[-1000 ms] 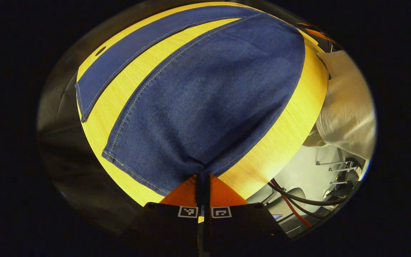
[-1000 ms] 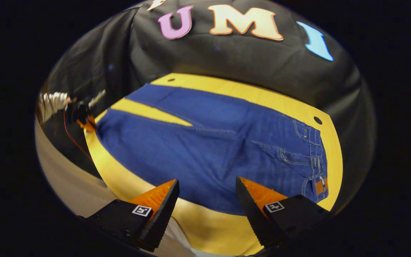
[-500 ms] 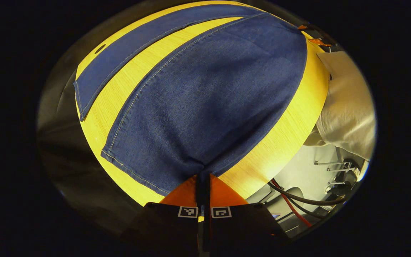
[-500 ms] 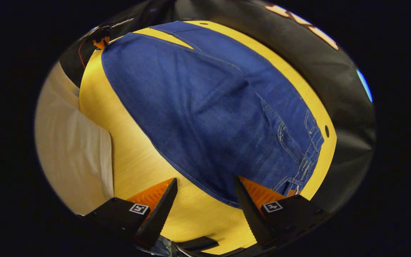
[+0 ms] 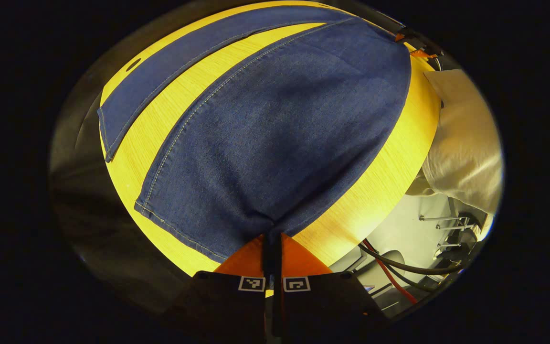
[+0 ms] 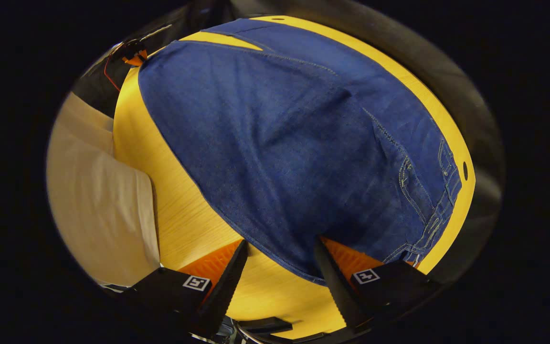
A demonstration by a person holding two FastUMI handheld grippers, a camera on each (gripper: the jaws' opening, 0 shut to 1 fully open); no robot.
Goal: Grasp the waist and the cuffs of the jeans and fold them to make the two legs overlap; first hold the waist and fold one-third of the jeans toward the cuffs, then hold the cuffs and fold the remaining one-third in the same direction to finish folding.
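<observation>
In the left gripper view, the left gripper (image 5: pixel 272 243) sits nearest, its jaws clenched together on the hem corner of the jeans (image 5: pixel 275 129), the cloth gathering into a small pucker right where the fingers meet. From that pinch the near leg spreads away flat across the yellow wooden bench (image 5: pixel 375 191), its cuff edge running off to the left. Beyond a strip of bare bench lies the far leg (image 5: pixel 184 52), a narrow band ending in its own cuff at the left. To the right, off the bench edge, a pale sleeve (image 5: pixel 466 153) shows, with black and red cables (image 5: pixel 399 272) below it. In the right gripper view, the right gripper (image 6: pixel 280 267) is nearest, jaws released and spread wide; the near side edge of the jeans (image 6: pixel 294 134) by the waist reaches just between the fingers, lying against the right one, while the left finger rests over bare bench (image 6: pixel 179 210). Farther right the waistband (image 6: pixel 447 186) with belt loops and pocket seams curves along the bench edge, and the legs run away toward the far left.
</observation>
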